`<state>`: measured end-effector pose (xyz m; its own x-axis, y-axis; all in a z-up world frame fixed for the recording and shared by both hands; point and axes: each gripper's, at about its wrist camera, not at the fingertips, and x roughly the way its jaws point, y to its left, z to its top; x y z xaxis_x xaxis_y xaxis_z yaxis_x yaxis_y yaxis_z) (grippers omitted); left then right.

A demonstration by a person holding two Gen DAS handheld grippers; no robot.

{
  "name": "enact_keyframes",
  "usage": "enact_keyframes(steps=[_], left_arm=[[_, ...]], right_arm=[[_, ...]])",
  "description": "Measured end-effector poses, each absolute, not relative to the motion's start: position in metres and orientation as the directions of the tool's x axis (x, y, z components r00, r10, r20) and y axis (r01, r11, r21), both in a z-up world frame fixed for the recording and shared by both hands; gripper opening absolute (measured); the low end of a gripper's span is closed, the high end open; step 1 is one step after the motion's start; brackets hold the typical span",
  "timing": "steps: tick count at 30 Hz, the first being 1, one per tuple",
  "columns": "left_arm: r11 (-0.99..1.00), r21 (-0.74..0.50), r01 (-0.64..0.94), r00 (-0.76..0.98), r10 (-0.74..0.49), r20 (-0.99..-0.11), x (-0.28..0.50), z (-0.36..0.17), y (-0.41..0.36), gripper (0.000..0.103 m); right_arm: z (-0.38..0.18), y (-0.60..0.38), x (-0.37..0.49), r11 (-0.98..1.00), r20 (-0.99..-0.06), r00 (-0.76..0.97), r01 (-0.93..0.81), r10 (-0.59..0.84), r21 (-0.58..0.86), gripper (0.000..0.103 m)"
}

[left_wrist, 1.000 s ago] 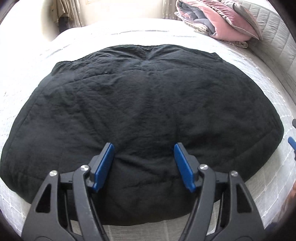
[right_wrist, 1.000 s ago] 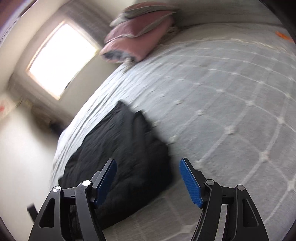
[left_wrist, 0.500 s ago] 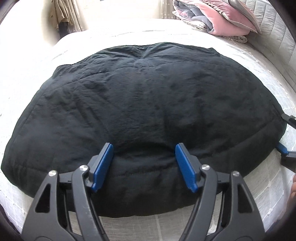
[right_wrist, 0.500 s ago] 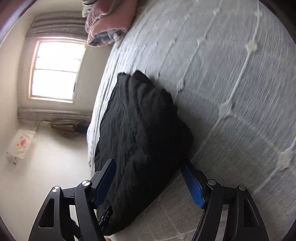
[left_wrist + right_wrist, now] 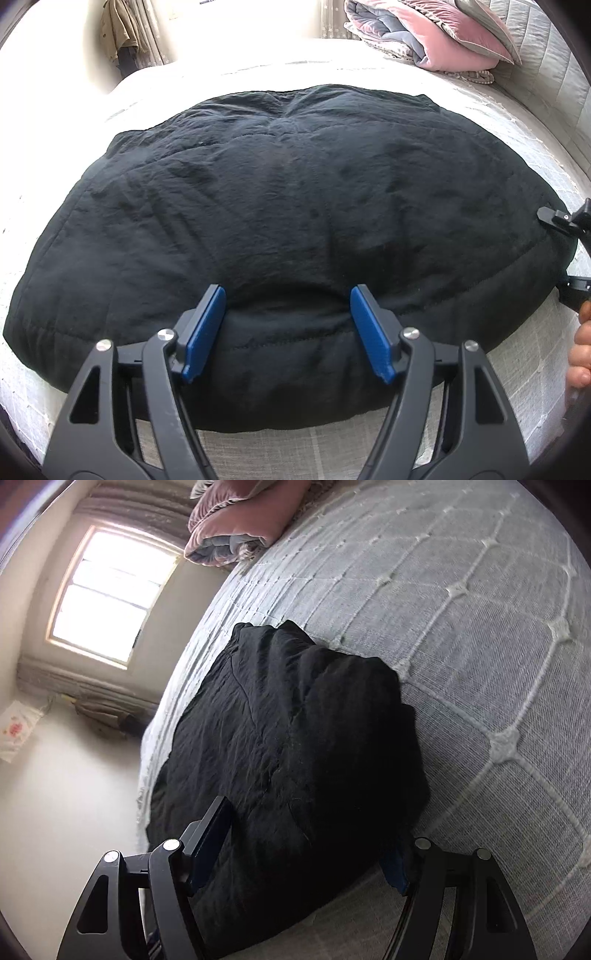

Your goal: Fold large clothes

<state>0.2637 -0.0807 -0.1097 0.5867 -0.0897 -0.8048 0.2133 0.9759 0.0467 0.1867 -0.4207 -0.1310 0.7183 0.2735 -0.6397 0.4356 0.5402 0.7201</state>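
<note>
A large black padded garment (image 5: 288,221) lies folded into a thick bundle on the bed. My left gripper (image 5: 288,328) is open, its blue pads pressed down on the garment's near edge, which bulges between them. My right gripper (image 5: 306,834) is open and straddles the garment's (image 5: 288,738) right end, one jaw over the top and one under the edge by the bedspread. The right gripper also shows at the right edge of the left wrist view (image 5: 569,254).
The bed has a pale quilted bedspread (image 5: 461,609). A folded pink and grey duvet with pillows (image 5: 432,33) lies at the head of the bed. A window (image 5: 110,594) and wall are on the far side. A hand (image 5: 580,350) shows at the right.
My right gripper has swung in and slid its jaws around the garment's right end. My left gripper has pressed a little further onto the near edge.
</note>
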Motion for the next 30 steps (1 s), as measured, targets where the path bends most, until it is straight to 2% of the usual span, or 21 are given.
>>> enact_keyframes(steps=[5, 9, 12, 15, 18, 21, 26, 30], left_arm=[[0.976, 0.046, 0.211, 0.585, -0.088, -0.806, 0.263, -0.11, -0.081, 0.072], [0.976, 0.057, 0.208, 0.585, -0.077, -0.807, 0.261, -0.11, -0.083, 0.072], [0.976, 0.053, 0.211, 0.577, -0.08, -0.812, 0.26, -0.11, -0.083, 0.072], [0.976, 0.055, 0.21, 0.575, -0.078, -0.815, 0.26, -0.112, -0.084, 0.072], [0.975, 0.066, 0.211, 0.58, -0.07, -0.812, 0.259, -0.113, -0.085, 0.072], [0.975, 0.057, 0.216, 0.571, -0.079, -0.817, 0.259, -0.112, -0.085, 0.072], [0.964, -0.124, 0.233, 0.482, -0.225, -0.847, 0.277, -0.089, -0.064, 0.071], [0.964, 0.004, 0.265, 0.532, -0.142, -0.835, 0.299, -0.07, -0.078, 0.071]], right_arm=[[-0.131, -0.42, 0.184, 0.532, -0.637, 0.73, 0.447, 0.248, 0.719, 0.071], [-0.136, -0.427, 0.178, 0.481, -0.602, 0.744, 0.431, 0.288, 0.763, 0.046], [-0.125, -0.426, 0.172, 0.506, -0.583, 0.762, 0.398, 0.282, 0.765, 0.036], [-0.096, -0.41, 0.17, 0.635, -0.572, 0.792, 0.332, 0.215, 0.698, 0.029], [-0.07, -0.391, 0.166, 0.726, -0.532, 0.829, 0.258, 0.173, 0.638, 0.027], [-0.065, -0.389, 0.164, 0.723, -0.513, 0.838, 0.237, 0.186, 0.649, 0.026], [-0.056, -0.386, 0.161, 0.731, -0.492, 0.851, 0.216, 0.183, 0.647, 0.026], [-0.043, -0.372, 0.16, 0.763, -0.454, 0.875, 0.175, 0.169, 0.623, 0.026]])
